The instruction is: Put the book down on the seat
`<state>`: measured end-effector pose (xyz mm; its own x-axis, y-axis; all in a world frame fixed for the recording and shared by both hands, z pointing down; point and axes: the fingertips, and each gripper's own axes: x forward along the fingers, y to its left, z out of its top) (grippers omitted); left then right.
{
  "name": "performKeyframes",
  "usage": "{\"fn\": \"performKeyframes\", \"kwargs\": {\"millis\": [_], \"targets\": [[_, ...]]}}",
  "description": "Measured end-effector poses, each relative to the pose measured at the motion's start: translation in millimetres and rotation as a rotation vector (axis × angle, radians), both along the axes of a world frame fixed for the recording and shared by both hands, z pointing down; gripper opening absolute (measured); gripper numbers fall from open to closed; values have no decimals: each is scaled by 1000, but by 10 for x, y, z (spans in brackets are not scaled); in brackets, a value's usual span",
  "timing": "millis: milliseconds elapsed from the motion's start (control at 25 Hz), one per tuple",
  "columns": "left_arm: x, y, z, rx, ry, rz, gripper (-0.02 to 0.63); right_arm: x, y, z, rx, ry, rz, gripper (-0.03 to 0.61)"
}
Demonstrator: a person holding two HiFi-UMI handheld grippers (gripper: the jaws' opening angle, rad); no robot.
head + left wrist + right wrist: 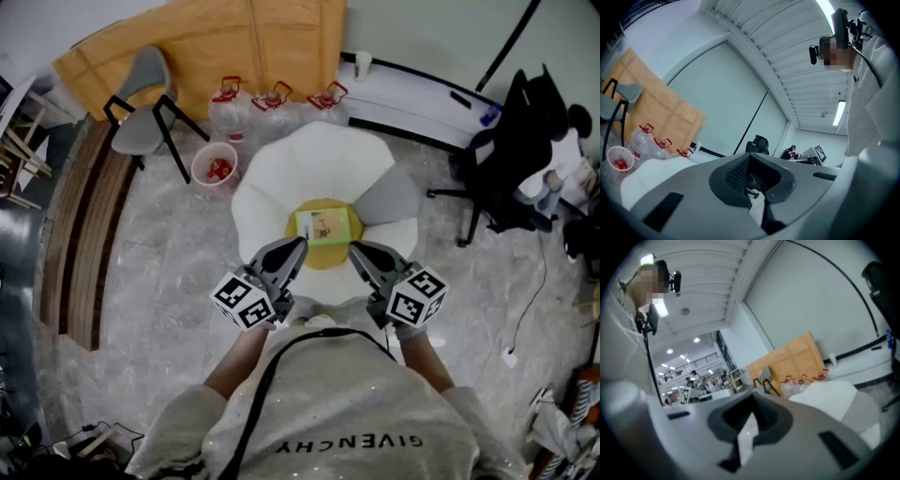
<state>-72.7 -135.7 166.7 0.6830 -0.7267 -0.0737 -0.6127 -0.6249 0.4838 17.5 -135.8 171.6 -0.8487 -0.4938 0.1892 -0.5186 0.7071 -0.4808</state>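
The book [324, 226] lies flat at the yellow middle of the seat [272, 178], long side crosswise, just ahead between the left gripper [296, 246] and right gripper [358, 249], both 2 closed, empty and equally near.

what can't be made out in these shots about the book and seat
Book cover print: head view, too small to read.
Book in both gripper views: out of sight, each gripper's own body fills the lower frame.
Yellow cushion near edges: head view, partly covered by the left gripper and right gripper.
Red things in the bucket: head view, too small to name.
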Motion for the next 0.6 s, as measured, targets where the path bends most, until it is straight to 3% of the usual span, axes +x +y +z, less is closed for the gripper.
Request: {"fn": "performKeyframes", "kwargs": {"millis": [600], "targets": [[-173,-36,66,-4,-11,-32,23,-127,9,34,-9,17,-29,14]]}}
